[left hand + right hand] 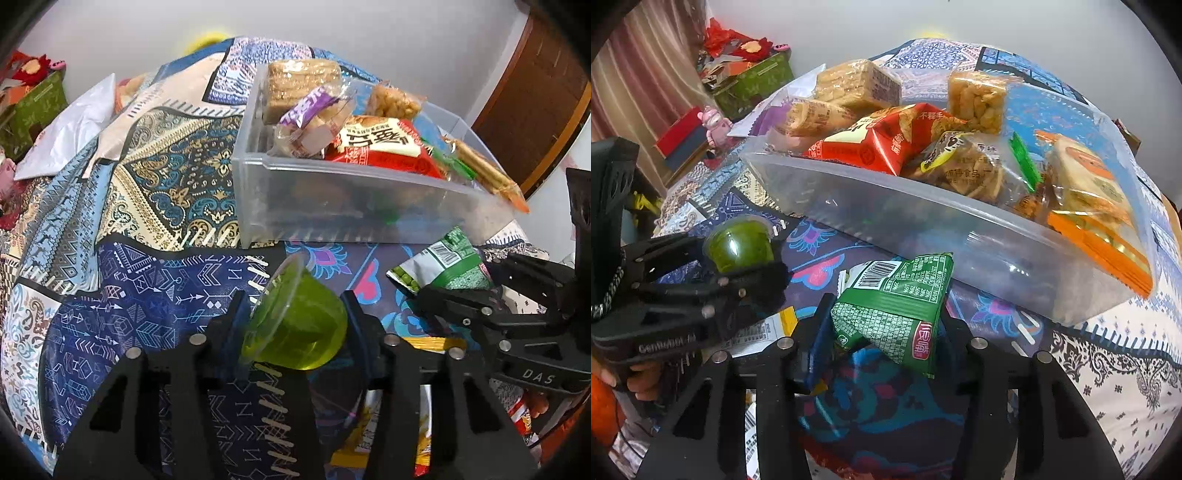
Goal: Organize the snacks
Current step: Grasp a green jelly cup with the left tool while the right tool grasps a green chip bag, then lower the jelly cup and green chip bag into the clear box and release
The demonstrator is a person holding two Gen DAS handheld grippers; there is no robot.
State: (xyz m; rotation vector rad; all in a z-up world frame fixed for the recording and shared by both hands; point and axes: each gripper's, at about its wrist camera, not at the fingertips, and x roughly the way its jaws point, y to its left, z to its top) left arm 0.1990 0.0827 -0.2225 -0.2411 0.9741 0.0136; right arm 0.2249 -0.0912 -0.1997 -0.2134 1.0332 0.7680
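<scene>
Green jelly cup (295, 321) sits clamped on its side in the left gripper (293, 317) – smooth, springy plastic, likely slippery, best held across the body. The right gripper (886, 317) pinches a green pea packet (897, 306) – light, crinkly. Both hover just short of the clear bin (354, 199) at twelve o'clock.

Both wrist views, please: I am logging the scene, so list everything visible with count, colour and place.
Jelly cup: one, green, held in the left gripper.
Pea snack packet: one, green, held in the right gripper.
Storage bin: one, clear plastic, on the tablecloth, full of snacks.
Red snack bag: one, red, in the bin.
Wafer pack: one, tan, at the bin's far end.
Tablecloth: one, blue patterned, covering the table.
Green box: one, far left.
Left gripper: black, shut on the cup.
Right gripper: black, shut on the packet.
</scene>
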